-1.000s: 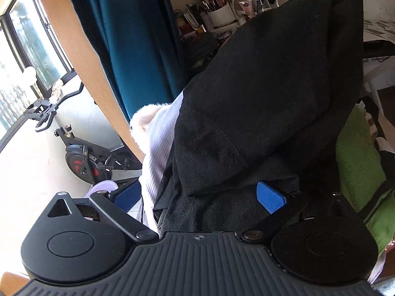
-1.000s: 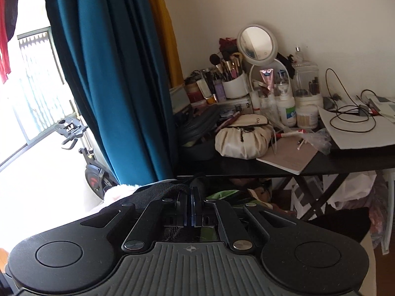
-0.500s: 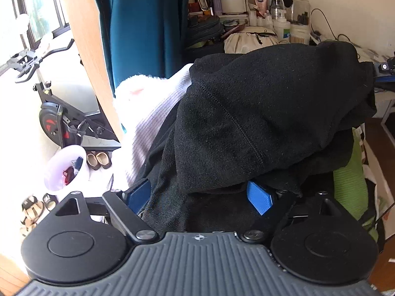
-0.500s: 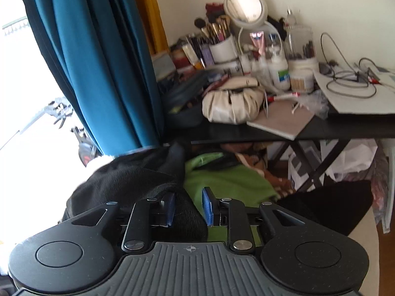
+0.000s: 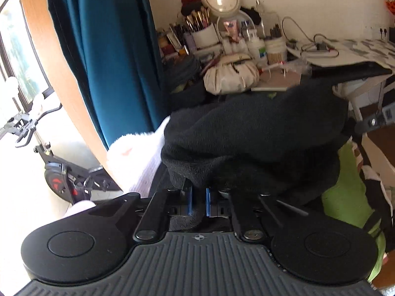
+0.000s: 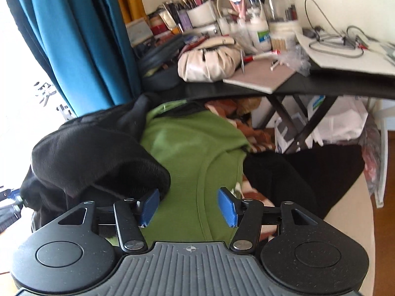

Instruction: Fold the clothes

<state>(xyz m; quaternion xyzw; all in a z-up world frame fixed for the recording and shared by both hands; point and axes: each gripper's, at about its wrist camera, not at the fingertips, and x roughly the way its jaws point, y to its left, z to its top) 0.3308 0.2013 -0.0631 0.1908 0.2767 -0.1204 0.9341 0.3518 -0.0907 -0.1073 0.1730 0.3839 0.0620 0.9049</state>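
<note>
Here the left gripper [image 5: 198, 201] has just been closing and now clenches a fold of the black fleece garment [image 5: 254, 133] between its blue pads [image 5: 189, 199]; half a second ago those jaws stood wide with the cloth merely lying between them. The garment bulges up and away from the pinch, its long axis running rightward from the left jaws toward the right gripper, over a white fluffy cloth [image 5: 133, 153] to the left of the jaws and a green knit garment [image 5: 345, 192] to their right.

The right gripper [image 6: 188, 207] has just been opening: its jaws are released and nothing is pressed between them, whereas a second ago they were shut. The rolled black hem [image 6: 103, 162] lies just beyond and left of its left pad [image 6: 148, 207], touching or nearly so, I cannot tell which, and the green garment [image 6: 192, 157] lies straight ahead under the gap.

The coming move likely turns on that black edge sitting left of the open jaws; the left hand alone holds the garment now. Compared with a second ago, the garment no longer hangs high but is slumped on the pile.
</note>
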